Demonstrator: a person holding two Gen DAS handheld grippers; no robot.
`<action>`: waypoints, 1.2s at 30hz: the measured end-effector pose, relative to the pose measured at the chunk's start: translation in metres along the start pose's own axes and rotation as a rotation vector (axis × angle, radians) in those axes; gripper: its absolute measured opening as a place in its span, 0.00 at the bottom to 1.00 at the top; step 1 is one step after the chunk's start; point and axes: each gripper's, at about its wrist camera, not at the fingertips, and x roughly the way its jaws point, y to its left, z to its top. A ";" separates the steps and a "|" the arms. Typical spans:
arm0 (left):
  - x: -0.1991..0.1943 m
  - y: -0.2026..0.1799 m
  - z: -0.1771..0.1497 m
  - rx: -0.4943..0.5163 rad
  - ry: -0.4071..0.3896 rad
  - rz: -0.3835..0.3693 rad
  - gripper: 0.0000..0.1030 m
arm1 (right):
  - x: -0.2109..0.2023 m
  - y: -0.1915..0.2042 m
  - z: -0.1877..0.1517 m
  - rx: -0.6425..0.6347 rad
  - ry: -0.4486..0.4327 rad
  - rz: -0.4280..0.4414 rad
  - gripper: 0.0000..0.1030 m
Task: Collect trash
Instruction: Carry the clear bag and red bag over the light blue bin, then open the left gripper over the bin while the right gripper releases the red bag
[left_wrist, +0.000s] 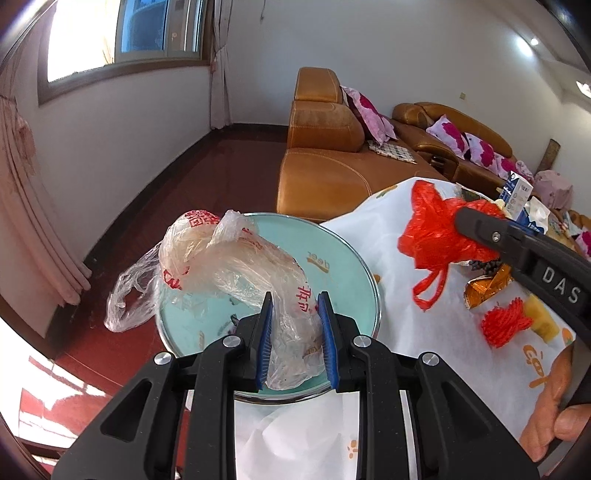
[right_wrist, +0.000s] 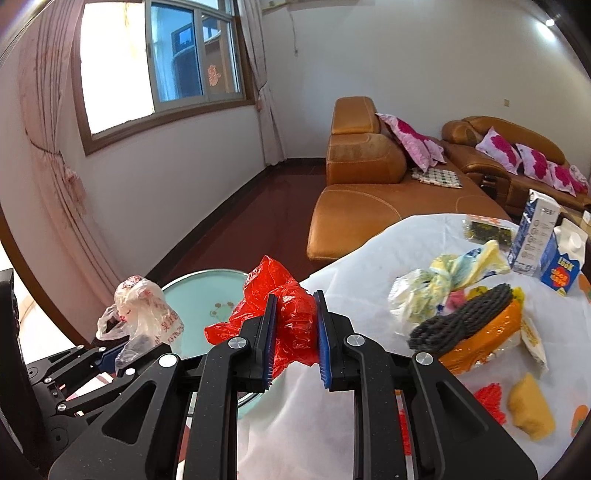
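My left gripper is shut on a crumpled clear plastic bag with red print and holds it above a round pale-green basin. The bag also shows in the right wrist view. My right gripper is shut on a crumpled red plastic bag near the basin's right edge; that bag also shows in the left wrist view.
On the white table cloth lie a yellow-patterned bag, a dark scrubber on an orange wrapper, a yellow sponge, red netting and milk cartons. An orange sofa stands behind.
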 end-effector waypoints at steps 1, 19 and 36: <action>0.002 0.001 -0.001 -0.002 0.004 -0.013 0.23 | 0.003 0.001 0.000 -0.001 0.005 0.001 0.19; 0.025 0.027 -0.008 -0.024 0.065 0.000 0.36 | 0.059 0.025 -0.003 -0.018 0.112 0.103 0.36; -0.001 0.013 0.000 -0.027 0.001 0.115 0.78 | 0.009 -0.023 -0.021 0.052 0.073 -0.001 0.48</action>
